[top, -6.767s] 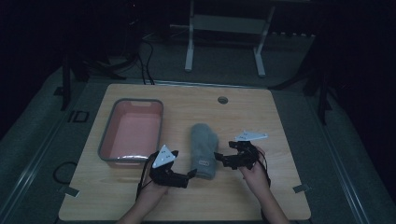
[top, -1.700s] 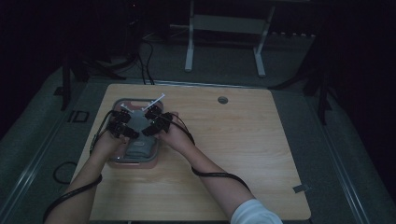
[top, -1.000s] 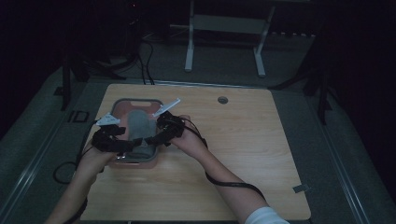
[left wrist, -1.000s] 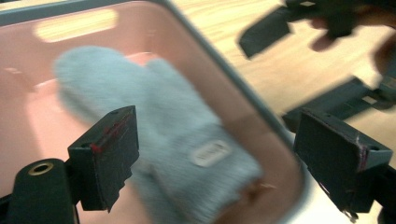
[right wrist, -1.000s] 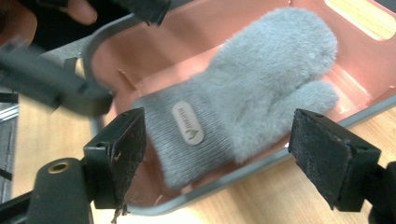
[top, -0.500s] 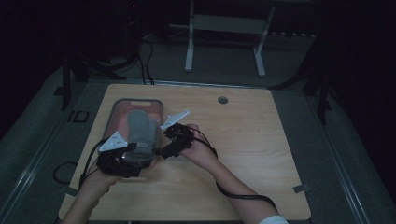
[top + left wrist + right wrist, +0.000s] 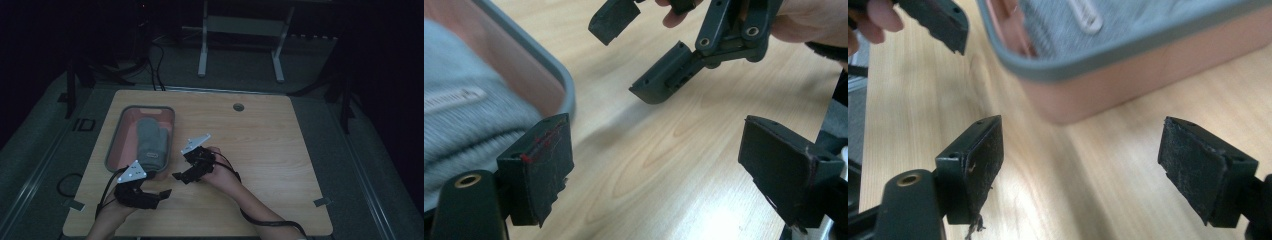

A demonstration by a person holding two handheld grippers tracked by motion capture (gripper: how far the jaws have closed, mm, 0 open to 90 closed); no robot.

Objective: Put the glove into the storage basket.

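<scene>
Withdrawing judged as step in hand: grey mitt (image 7: 151, 141) laid inside pink tray (image 7: 116, 145). Left gripper (image 7: 161, 193) and right gripper (image 7: 181, 177) seen wide, empty, near tray's front corner. Tray rim to be cleared without nudging.

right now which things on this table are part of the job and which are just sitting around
Part of the job:
- grey cloth item, lying inside the bin
- pink bin with grey rim
- left gripper, jaws open, empty
- right gripper, jaws open, empty

Just there:
- round hole in the tabletop
- white stand on the floor beyond the table
</scene>
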